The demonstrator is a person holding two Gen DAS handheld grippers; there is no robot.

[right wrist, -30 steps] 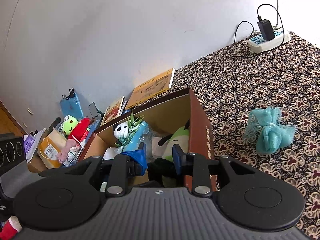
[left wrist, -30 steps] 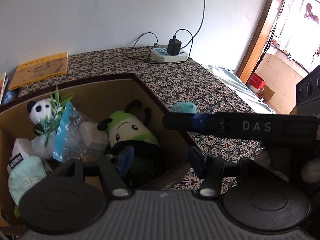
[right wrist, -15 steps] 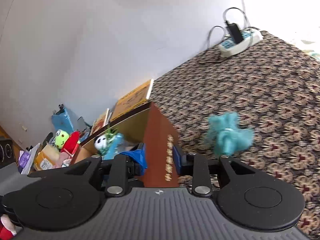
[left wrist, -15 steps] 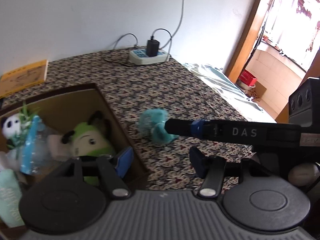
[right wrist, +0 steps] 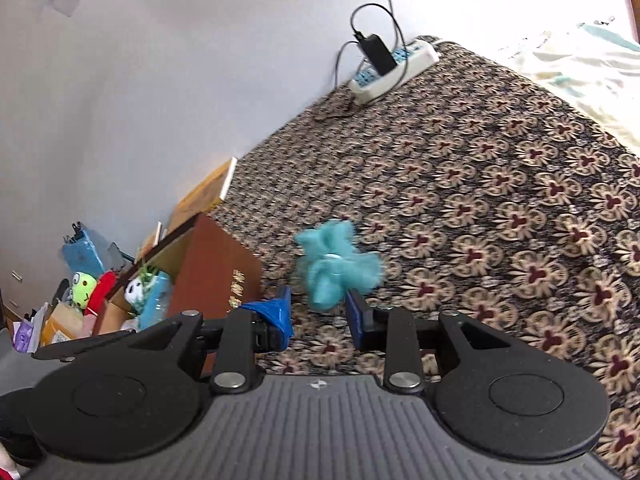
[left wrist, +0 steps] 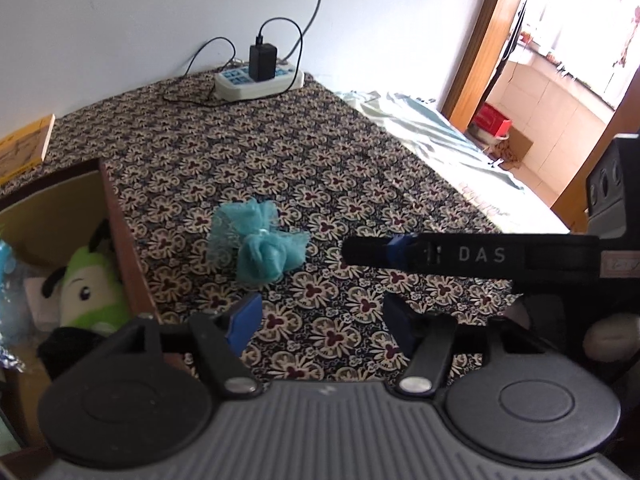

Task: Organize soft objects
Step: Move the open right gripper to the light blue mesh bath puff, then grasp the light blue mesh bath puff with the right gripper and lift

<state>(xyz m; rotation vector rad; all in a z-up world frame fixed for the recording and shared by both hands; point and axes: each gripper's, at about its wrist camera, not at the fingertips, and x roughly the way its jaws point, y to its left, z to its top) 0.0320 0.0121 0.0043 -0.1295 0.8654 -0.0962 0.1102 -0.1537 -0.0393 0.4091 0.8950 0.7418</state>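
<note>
Both tools have swung away from the cardboard box [left wrist: 116, 224] and now face the teal mesh bundle [left wrist: 258, 248], which a second ago lay off to the side of each view. It lies on the floral-patterned tabletop [left wrist: 320, 160], just beside the box's brown outer wall and apart from it.

In the left wrist view, the left tool [left wrist: 320, 322] hangs above the cloth short of the bundle; its jaws are opening, with nothing between them but bare pattern. The right tool [left wrist: 460, 256] reaches in from the right edge of that view as a dark bar marked "DAS", its tip near the bundle but not touching it.

From the right wrist view, the right tool [right wrist: 318, 320] has its blue-padded jaws set a modest gap apart and grips nothing; the bundle [right wrist: 336, 268] sits just beyond the fingertips, blurred.

Inside the box lie a green plush [left wrist: 92, 292] and a small panda toy [right wrist: 134, 290]. At the far edge of the tabletop, by the wall, sits a white power strip [left wrist: 258, 80] with a black charger plugged in, and a yellow book [right wrist: 206, 194] lies behind the box.
</note>
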